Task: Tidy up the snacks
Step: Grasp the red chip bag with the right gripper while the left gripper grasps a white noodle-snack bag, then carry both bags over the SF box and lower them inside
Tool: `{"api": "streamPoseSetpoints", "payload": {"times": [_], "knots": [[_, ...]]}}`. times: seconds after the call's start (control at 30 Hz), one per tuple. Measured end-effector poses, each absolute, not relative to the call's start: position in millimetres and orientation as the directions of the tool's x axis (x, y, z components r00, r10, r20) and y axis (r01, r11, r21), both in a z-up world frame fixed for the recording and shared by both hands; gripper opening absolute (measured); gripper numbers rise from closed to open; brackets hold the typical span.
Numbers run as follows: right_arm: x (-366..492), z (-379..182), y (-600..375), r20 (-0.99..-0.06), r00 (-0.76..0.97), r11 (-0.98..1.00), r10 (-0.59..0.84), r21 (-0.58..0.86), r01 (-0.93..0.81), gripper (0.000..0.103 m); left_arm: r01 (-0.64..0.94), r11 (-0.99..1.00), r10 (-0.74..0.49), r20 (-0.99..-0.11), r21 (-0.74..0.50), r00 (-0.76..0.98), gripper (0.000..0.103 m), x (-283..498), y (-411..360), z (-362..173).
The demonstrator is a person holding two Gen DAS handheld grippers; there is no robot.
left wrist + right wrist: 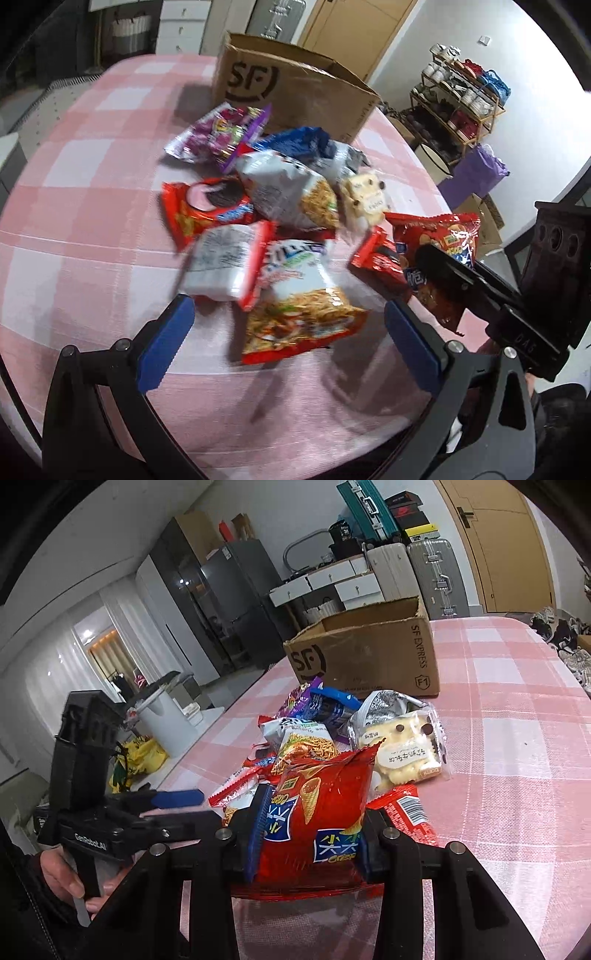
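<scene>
Several snack packs lie heaped on the pink checked tablecloth (92, 184) in front of an open cardboard box (295, 92) (369, 653). My right gripper (310, 834) (461, 280) is shut on a red cone-crisp bag (325, 805) (439, 240) at the right edge of the heap, blue pads pressing both its sides. My left gripper (288, 306) (195, 806) is open and hangs over the near side of the heap, with a red-and-white noodle snack bag (299, 306) lying below its spread fingers, untouched. A clear cookie pack (364, 201) (402, 753) lies beside the red bag.
Also in the heap are a purple bag (221, 136), a blue bag (295, 142) and a red biscuit pack (207, 210). A person's hand (62, 871) holds the left gripper's handle. A shoe rack (461, 99) stands past the table's right edge, and suitcases (436, 572) stand behind the box.
</scene>
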State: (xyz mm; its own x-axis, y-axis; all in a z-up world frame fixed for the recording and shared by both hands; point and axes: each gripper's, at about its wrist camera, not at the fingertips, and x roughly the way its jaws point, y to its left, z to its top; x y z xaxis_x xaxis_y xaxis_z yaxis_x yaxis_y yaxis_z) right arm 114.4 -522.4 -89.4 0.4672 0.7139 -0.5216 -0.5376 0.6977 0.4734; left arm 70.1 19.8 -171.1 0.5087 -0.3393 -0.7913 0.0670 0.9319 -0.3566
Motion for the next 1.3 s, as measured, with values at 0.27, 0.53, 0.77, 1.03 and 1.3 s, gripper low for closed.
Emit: {"api": "streamPoseSetpoints", "payload": {"times": [0.27,0.53,0.77,1.03,1.3], "knots": [[108.5,-89.3,-539.0,-0.506,0.484,0.7,0.714,0.48,-0.529,0.039,0.013,0.922,-0.354,-0.831,-0.387,0.429,0.102,89.4,5.0,-181.8],[107.4,-95.1,-543.5,-0.516,0.472,0.698,0.715,0.488,-0.524,0.039,-0.02,0.889,-0.416,-0.825,-0.458,0.382,0.097,111.4,-2.3,-198.7],[104.8,-96.4,-547.2,-0.514,0.478,0.701,0.712,0.492,-0.516,0.039,-0.019,0.907,-0.382,-0.843,-0.42,0.379,0.082,126.1,-5.7,-203.6],[104.0,-98.9,-547.9,-0.53,0.478,0.712,0.701,0.484,-0.508,0.039,-0.004,0.894,-0.409,-0.819,-0.449,0.402,0.057,140.5,-1.9,-209.3],[105.5,-99.0,-547.6,-0.544,0.478,0.723,0.69,0.477,-0.5,0.039,0.07,0.897,-0.425,-0.81,-0.437,0.404,0.045,138.9,-23.2,-212.0]]}}
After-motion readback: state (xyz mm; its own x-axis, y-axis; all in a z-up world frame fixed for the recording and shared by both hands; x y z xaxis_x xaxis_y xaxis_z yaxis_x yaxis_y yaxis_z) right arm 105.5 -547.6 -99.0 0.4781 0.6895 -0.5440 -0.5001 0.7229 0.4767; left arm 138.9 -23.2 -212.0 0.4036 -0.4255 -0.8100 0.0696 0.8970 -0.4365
